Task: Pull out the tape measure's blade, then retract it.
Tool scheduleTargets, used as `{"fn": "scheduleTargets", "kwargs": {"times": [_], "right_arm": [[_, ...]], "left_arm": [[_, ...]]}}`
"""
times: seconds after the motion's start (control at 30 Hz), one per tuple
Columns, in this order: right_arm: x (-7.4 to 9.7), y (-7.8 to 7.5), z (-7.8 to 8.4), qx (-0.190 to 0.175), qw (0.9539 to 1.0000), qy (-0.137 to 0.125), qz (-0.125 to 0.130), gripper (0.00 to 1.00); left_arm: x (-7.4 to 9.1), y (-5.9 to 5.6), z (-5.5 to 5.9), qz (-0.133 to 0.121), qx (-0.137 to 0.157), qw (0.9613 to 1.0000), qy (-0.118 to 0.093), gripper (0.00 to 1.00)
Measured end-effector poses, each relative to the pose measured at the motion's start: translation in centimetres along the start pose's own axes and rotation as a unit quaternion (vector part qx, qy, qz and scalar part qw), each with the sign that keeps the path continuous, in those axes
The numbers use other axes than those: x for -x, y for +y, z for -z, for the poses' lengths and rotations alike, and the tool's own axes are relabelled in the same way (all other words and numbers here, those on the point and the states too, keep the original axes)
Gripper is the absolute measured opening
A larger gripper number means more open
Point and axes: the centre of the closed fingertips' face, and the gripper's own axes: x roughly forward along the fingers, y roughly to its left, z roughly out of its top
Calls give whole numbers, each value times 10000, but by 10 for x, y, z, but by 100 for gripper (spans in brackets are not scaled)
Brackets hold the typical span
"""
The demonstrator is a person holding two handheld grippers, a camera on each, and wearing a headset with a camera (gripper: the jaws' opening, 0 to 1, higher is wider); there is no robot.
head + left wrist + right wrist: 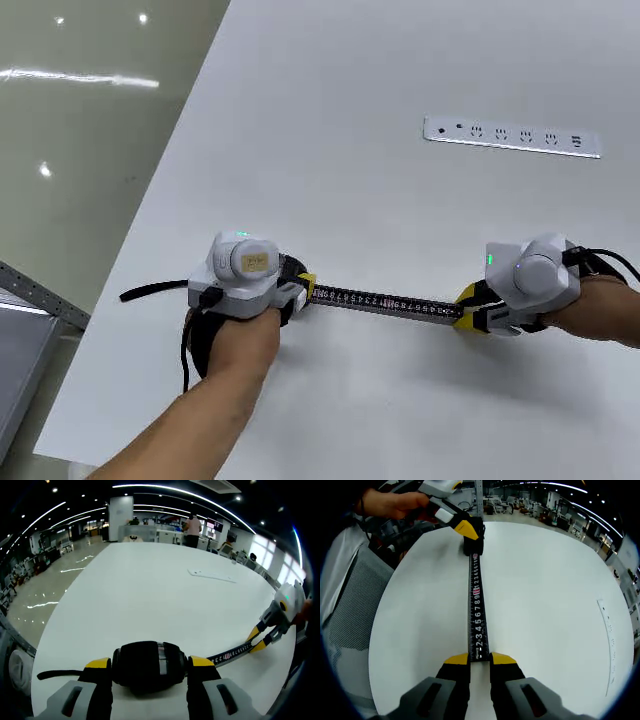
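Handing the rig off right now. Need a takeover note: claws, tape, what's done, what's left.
Left claw: shut on the tape measure case, low on the white table.
Right claw: shut on the tip of the blade.
The blade runs straight between the two claws, numbers up.
Done: pull-out.
Left: retract, probably by easing the right claw back toward the case.

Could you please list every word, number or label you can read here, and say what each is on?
"2 3 4 5 6 7 8 9": white digits on the black blade, starting near the right gripper in its own view; a red mark follows, then smaller digits too blurred to read.
The sticker on the left gripper: too small to read.
The power strip: markings too small to read.
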Motion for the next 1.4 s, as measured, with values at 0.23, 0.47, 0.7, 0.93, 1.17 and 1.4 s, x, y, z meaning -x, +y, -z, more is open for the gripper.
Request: {"fn": "scheduleTargets", "kwargs": {"times": [0.23, 0.47, 0.7, 0.93, 1.17, 1.4], "right_arm": [[-2, -1, -3, 41, 10000, -5, -20, 14], [-6, -1, -9, 20, 10000, -45, -24, 14], [-7, -2, -12, 18, 10000, -64, -27, 14], [-11, -2, -20, -28, 9999, -110, -62, 14], [-18, -3, -31, -16, 9998, -176, -97, 14], [-21, -1, -37, 36, 9997, -199, -131, 14]], "left_arm": [[0, 0, 0, 13, 0, 10000, 3, 56], [0, 0, 0, 29, 1, 10000, 7, 56], [0, 0, 0, 32, 4, 10000, 12, 56], [0, 0, 0, 52, -1, 10000, 16, 56], [0, 1, 0, 67, -10, 10000, 25, 56], [0, 0, 0, 74, -15, 10000, 28, 56]]}}
